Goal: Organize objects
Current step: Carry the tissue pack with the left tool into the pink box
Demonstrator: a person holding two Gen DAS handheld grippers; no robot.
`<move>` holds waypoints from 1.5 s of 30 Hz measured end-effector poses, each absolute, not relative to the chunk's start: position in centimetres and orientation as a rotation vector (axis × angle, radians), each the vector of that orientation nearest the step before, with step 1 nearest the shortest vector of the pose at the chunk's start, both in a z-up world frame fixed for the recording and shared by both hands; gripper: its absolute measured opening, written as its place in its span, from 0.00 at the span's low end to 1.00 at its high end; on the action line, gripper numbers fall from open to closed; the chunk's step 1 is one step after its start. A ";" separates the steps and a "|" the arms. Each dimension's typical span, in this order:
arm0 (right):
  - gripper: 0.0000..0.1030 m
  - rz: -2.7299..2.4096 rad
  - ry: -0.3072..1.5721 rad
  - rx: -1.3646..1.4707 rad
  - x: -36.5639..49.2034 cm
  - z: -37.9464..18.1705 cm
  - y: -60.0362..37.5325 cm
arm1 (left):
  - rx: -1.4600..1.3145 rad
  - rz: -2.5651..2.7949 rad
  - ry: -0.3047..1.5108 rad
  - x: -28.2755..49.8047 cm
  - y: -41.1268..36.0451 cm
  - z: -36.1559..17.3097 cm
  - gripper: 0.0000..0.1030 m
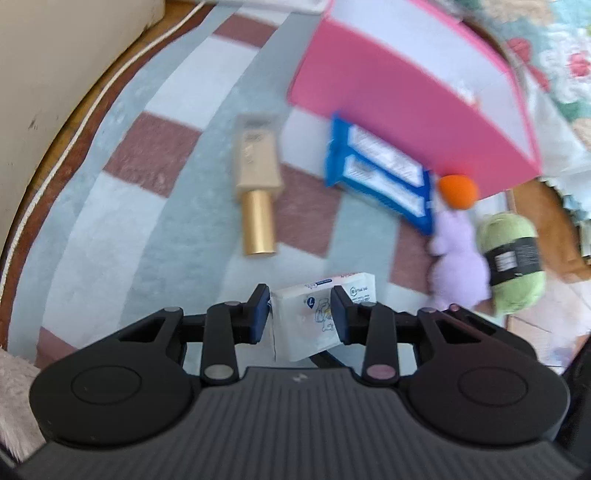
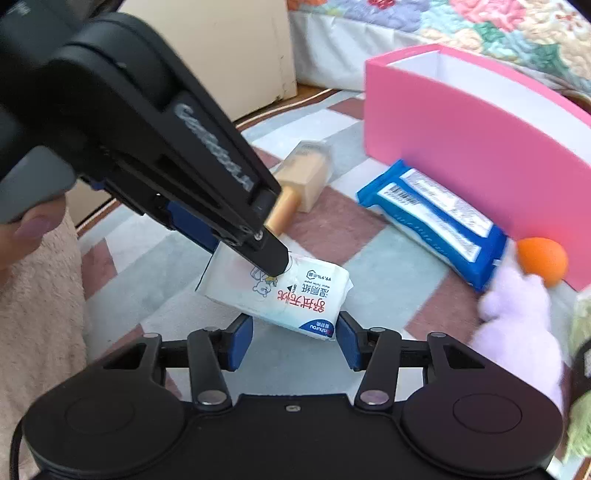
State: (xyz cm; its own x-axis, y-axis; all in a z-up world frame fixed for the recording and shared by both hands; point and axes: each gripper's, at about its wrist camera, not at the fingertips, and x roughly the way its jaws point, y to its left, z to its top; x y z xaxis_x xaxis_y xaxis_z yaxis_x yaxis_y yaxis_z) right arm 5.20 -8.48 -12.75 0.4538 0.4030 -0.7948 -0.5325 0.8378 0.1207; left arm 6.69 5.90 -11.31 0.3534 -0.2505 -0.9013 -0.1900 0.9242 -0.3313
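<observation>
My left gripper (image 1: pixel 300 308) is shut on a white wet-wipes pack (image 1: pixel 319 314) and holds it just above the checked rug. The right wrist view shows the same pack (image 2: pixel 295 295) gripped by the left gripper (image 2: pixel 255 254). My right gripper (image 2: pixel 295 341) is open and empty, just in front of the pack. A pink open box (image 1: pixel 413 92) (image 2: pixel 480 177) stands behind. A blue wipes pack (image 1: pixel 380 173) (image 2: pixel 436 221) leans at its base. A beige bottle with a gold cap (image 1: pixel 256 184) (image 2: pixel 299 184) lies on the rug.
A lilac plush toy (image 1: pixel 458 258) (image 2: pixel 517 325) with an orange ball (image 1: pixel 458 190) (image 2: pixel 541 260) lies right of the blue pack. A green yarn skein (image 1: pixel 511 262) is beside it. A floral quilt (image 2: pixel 498 33) hangs behind the box. A beige cabinet (image 2: pixel 236 51) stands at the left.
</observation>
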 end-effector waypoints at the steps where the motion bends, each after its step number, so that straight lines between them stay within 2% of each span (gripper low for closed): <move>1: 0.53 0.573 0.934 -0.146 5.0 -12.4 -8.8 | -0.413 -0.054 1.206 6.5 5.9 -10.7 0.34; 6: 0.48 0.547 0.893 -0.125 4.6 -10.4 -10.0 | -0.365 -0.077 1.141 5.7 4.1 -7.9 0.34; 27: 0.48 0.453 0.761 -0.191 5.6 -0.8 -13.2 | -0.228 -0.198 0.955 6.3 -0.1 2.6 0.34; 36: 0.48 0.408 0.751 -0.180 8.8 1.6 -14.8 | -0.231 -0.236 0.914 9.8 -1.1 5.2 0.34; 45: 0.48 0.367 0.787 -0.110 15.2 1.6 -16.7 | -0.235 -0.245 0.914 17.2 -2.0 4.9 0.34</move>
